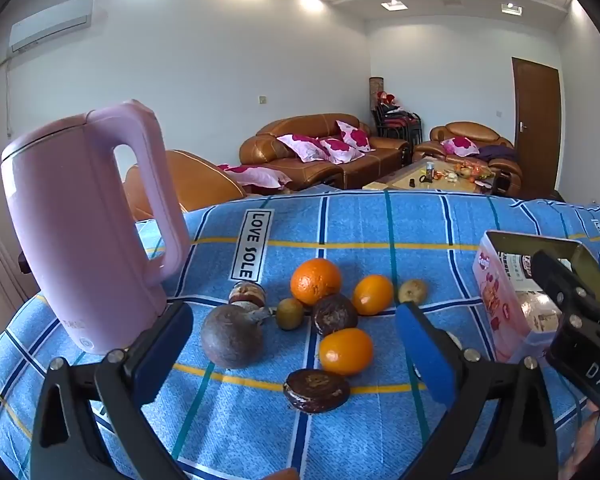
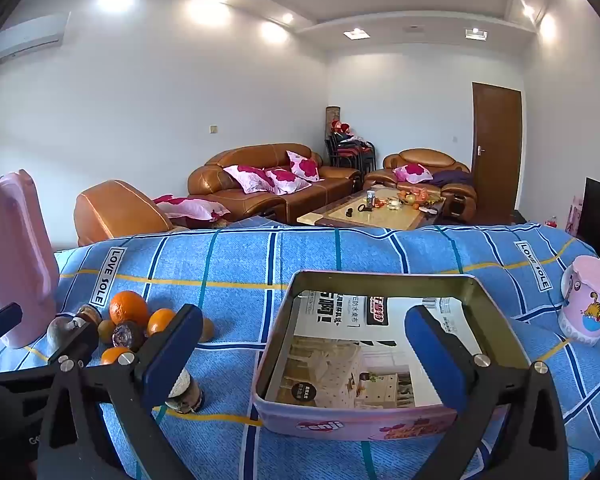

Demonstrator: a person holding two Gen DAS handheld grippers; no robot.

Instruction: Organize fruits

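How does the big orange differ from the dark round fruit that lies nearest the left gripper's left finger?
The big orange is bright orange with a dimpled, shiny skin; the dark round fruit is dull purple-brown and matte. The big orange lies farther back in the pile, the dark round fruit nearer the left gripper. The dark round fruit looks somewhat larger, though it is also nearer the camera. Both are roundish, whole, and rest on the blue checked cloth.

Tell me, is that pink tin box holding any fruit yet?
No fruit yet. The tin box holds only a printed paper lining its bottom; the fruits lie on the tablecloth.
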